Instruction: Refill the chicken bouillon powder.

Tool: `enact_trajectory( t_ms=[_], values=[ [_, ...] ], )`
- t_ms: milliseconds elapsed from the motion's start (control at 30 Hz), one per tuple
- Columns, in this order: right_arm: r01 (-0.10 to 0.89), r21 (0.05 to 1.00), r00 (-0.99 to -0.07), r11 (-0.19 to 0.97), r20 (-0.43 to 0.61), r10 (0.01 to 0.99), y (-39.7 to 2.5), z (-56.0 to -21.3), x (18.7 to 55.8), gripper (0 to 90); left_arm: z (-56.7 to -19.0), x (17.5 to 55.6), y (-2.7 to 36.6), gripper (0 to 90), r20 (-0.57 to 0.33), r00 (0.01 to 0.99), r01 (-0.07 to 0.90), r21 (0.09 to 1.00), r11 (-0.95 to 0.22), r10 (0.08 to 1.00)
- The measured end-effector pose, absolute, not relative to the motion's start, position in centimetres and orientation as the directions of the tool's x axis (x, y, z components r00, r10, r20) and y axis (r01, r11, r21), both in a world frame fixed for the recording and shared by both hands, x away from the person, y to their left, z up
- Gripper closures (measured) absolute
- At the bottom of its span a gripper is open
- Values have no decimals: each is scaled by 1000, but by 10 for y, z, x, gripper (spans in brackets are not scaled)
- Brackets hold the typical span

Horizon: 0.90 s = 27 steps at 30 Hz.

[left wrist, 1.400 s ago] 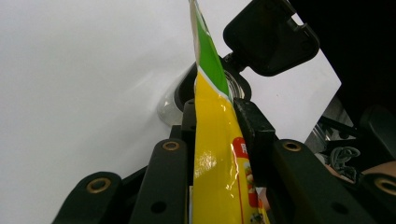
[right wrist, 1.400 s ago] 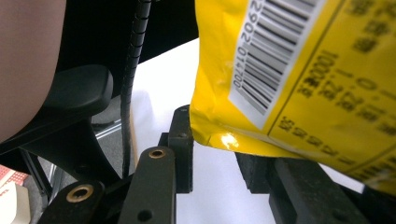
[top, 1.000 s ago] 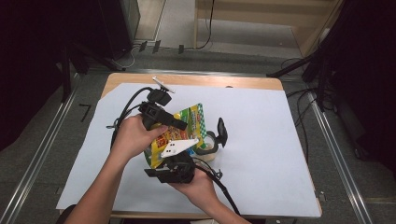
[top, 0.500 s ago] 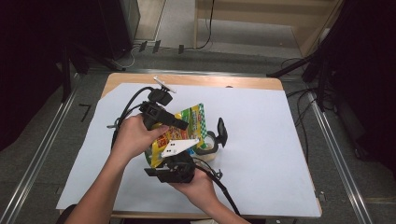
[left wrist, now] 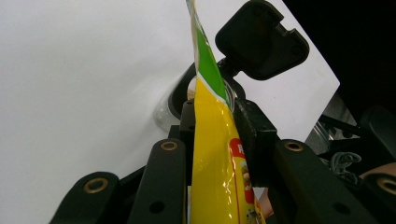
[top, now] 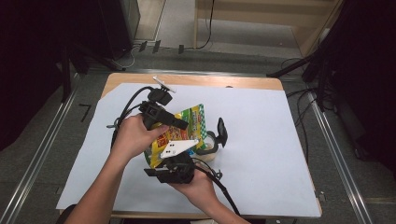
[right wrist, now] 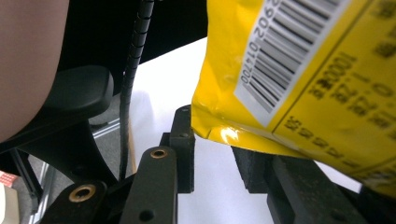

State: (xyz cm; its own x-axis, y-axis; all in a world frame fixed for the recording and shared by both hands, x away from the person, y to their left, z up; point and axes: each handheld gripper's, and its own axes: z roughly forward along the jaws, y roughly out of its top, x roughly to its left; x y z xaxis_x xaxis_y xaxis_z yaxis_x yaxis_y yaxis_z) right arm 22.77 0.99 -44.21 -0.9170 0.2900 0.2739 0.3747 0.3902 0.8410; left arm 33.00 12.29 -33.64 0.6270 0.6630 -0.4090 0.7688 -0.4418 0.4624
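Note:
A yellow and green snack bag (top: 190,122) is held up over the middle of the white sheet. My left gripper (top: 181,124) is shut on the bag's edge; in the left gripper view the foil (left wrist: 212,154) is pinched between both pads of my left gripper (left wrist: 215,119). Just beyond it stands a small clear jar (left wrist: 176,100) with a black rim, its black flip lid (left wrist: 261,39) hinged open. My right gripper (top: 176,157) sits under the bag's lower end. In the right gripper view the jaws of my right gripper (right wrist: 215,144) stand apart, with the bag's barcoded corner (right wrist: 219,123) resting above the gap.
A white paper sheet (top: 271,140) covers a wooden table (top: 233,81). The jar (top: 211,152) and its raised lid (top: 221,131) stand right of the bag. Cables trail from both grippers. Metal rails and dark floor flank the table.

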Motion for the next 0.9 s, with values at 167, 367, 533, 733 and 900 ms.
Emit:
enact_trajectory(
  t_ms=[167,367,533,733,900],
  values=[
    [361,845,-921,394,256,294,10,-443,228,718,-337,330,123,738,-409,625,771,461,-440,665],
    [361,847,-921,391,256,295,10,-443,227,718,-337,330,123,736,-407,628,768,461,-444,663],
    [355,848,-922,393,250,295,10,-443,226,718,-337,330,123,737,-406,628,768,463,-443,664],
    [347,850,-924,397,237,301,10,-443,225,718,-337,330,124,736,-409,624,770,464,-437,665],
    [345,851,-925,397,235,299,11,-443,225,718,-337,330,124,733,-410,624,771,464,-436,666]
  ],
)
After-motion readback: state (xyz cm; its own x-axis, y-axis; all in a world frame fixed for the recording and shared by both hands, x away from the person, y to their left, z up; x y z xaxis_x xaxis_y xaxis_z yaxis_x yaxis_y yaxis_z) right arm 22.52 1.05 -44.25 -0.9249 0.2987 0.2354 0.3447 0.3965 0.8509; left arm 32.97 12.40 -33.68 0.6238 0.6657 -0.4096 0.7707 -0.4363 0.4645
